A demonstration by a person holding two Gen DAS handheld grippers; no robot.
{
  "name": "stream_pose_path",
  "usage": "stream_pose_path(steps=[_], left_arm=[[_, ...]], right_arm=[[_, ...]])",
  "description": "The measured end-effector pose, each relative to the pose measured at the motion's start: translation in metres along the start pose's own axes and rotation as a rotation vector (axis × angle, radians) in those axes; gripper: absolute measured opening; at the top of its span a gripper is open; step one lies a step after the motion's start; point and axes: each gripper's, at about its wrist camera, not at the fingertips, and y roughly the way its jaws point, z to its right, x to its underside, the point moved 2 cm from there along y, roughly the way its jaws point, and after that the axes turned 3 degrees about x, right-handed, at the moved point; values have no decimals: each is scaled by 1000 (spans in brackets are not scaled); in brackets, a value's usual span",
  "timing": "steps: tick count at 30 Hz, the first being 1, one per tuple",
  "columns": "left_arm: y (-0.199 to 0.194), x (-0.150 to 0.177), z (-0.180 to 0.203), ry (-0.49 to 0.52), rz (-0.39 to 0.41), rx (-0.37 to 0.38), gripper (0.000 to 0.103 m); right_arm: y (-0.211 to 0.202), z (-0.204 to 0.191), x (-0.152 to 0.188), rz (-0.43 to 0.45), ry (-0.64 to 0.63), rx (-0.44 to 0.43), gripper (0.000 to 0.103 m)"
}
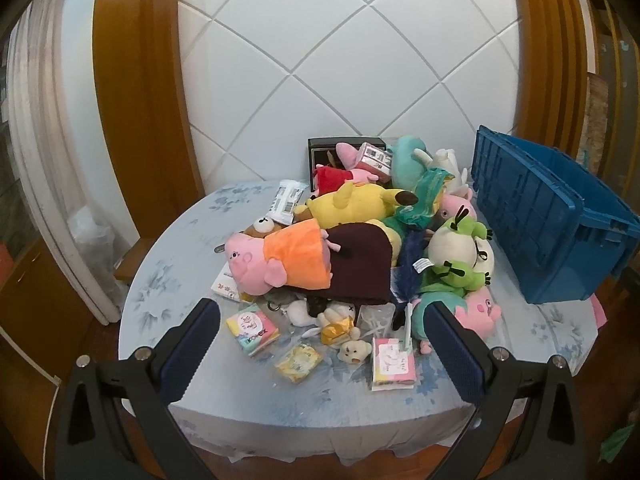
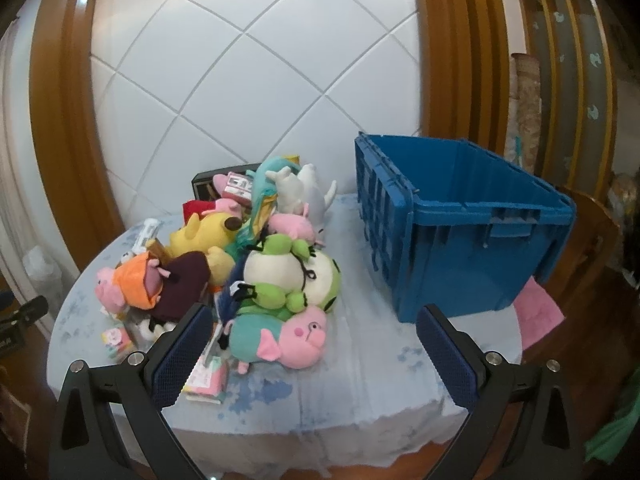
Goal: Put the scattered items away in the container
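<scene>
Start of job, by the look: blue crate [image 2: 460,240] on far right of the round table [image 2: 360,392] w/ pale floral cloth seems empty, nothing picked yet. Toy pile [image 1: 360,240] sits centre-left, just beside the crate. Left gripper [image 1: 320,360] & right gripper [image 2: 316,356] both wide open, holding nothing. Next: prob. close on the near pink pig plush [image 2: 296,340]; soft, needs a deep bite. Small tissue packs [image 1: 252,330] near edge. White tiled wall, wood trim behind.

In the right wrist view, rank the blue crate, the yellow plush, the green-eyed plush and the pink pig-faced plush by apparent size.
1. blue crate, by far the largest.
2. green-eyed plush.
3. yellow plush and pink pig-faced plush: too close to rank; the pig lies nearer the camera and the yellow one is partly hidden.
</scene>
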Motion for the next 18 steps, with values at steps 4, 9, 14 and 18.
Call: stream_pose_path(steps=[4,9,14,18], left_arm=[[4,2,-2,-12,-10,-15,103],[13,7,-13,-38,-24,-57,103],[25,22,-39,-73,-55,-141,103],[48,35,-74,-116,-125,-204,103]], right_arm=[[6,1,0,-8,-10,-13,103],[22,-2,2,-31,-42,-39,103],[54,-13,10,-69,-71,-119,103],[86,-31,19,-139,-61,-172,103]])
